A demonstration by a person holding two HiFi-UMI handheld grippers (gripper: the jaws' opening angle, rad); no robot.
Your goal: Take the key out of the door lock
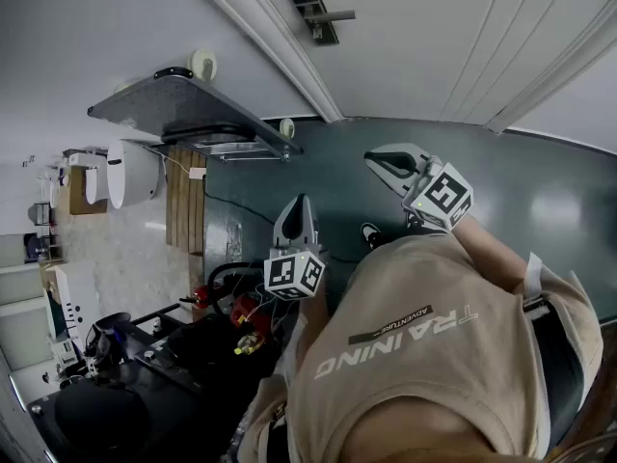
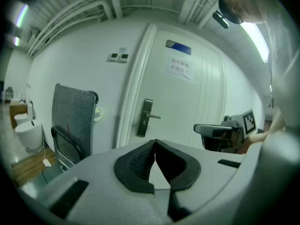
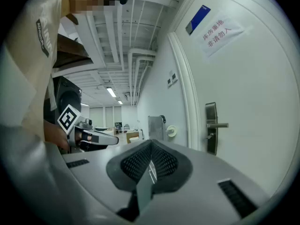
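The white door [image 2: 187,102] stands shut, with a steel lock plate and lever handle [image 2: 146,118] on it, also seen as the lock plate [image 3: 211,134] and the lock plate [image 1: 310,6]. Both grippers hang well back from the door. My right gripper [image 3: 151,145] is shut, and a thin flat grey metal strip, by its look the key [image 3: 149,172], sits pinched between its pads. My left gripper [image 2: 155,143] is shut with nothing between its jaws. In the head view the left gripper [image 1: 301,199] and right gripper [image 1: 371,159] hang apart. A small stub under the handle is too small to make out.
A grey mesh chair [image 2: 70,121] stands against the wall left of the door frame. A white tub [image 2: 23,130] sits on the floor beyond it. A paper notice [image 2: 178,67] hangs on the door. The person's tan shirt [image 1: 424,374] fills the lower head view.
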